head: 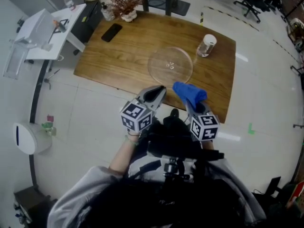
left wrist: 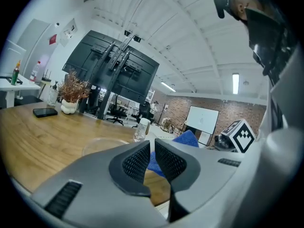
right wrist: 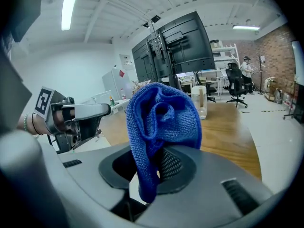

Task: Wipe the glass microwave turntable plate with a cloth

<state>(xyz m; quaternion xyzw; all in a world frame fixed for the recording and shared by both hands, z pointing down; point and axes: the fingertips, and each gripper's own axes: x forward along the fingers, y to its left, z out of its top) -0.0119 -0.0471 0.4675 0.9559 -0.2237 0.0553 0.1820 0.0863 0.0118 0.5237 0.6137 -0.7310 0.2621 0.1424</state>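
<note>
The clear glass turntable plate (head: 170, 65) lies flat on the wooden table (head: 123, 56), near its front edge; in the left gripper view the plate (left wrist: 102, 144) shows faintly beyond the jaws. My right gripper (head: 187, 99) is shut on a bunched blue cloth (head: 190, 93), held in the air just in front of the table's near edge; the cloth (right wrist: 159, 127) fills the jaws in the right gripper view. My left gripper (head: 159, 93) hangs beside it to the left, shut, with only a thin slit between its pads and nothing in them.
A clear jar with a white lid (head: 206, 45) stands right of the plate. A black phone (head: 111, 32) lies at the table's left, a white pot of dried branches (head: 126, 6) at the back. A white side table (head: 52, 30) stands further left.
</note>
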